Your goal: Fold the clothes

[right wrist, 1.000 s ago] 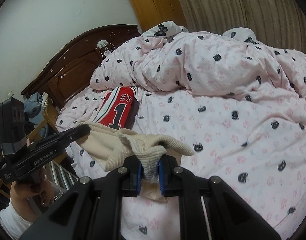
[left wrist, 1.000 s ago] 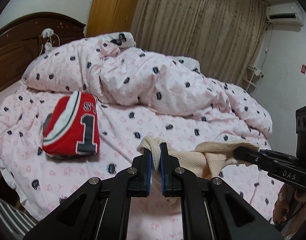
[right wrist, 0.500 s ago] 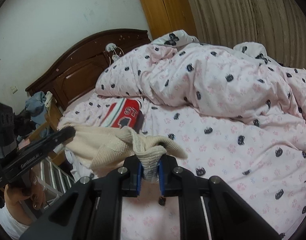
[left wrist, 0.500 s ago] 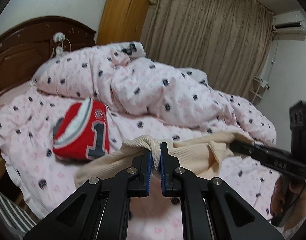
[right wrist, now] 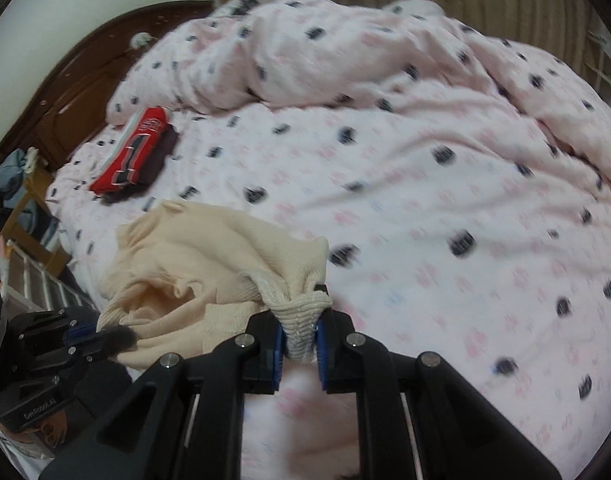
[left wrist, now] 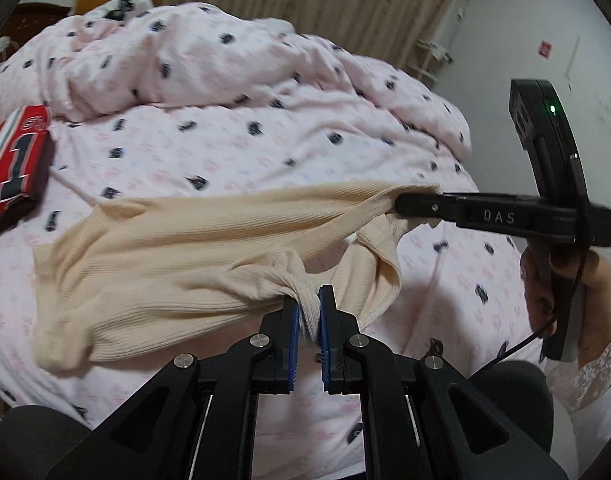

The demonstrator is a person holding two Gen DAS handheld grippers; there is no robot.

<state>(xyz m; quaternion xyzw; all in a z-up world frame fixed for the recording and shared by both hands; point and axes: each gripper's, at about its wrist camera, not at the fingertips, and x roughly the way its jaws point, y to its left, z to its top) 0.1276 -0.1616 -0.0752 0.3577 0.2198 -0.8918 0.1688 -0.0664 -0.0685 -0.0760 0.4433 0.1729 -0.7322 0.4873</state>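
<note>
The right tongs (left wrist: 401, 202) carry the letters "DAS" on their side; the left tongs' (right wrist: 121, 336) body reads what looks like "GenRobot.AI", blurred. A folded red jersey (left wrist: 13, 164) near the headboard (right wrist: 69, 96) shows a big "1". Both tongs pinch the cream knit top (left wrist: 177, 248), one on each bunched shoulder, and it lies spread on the bed (left wrist: 233, 148) at the near edge. Motion blur smears the quilt's (right wrist: 345, 52) dark print.

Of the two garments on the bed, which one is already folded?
The red jersey with the number 1, lying compact near the headboard. The cream knit top is spread out, pinched by both grippers.
</note>
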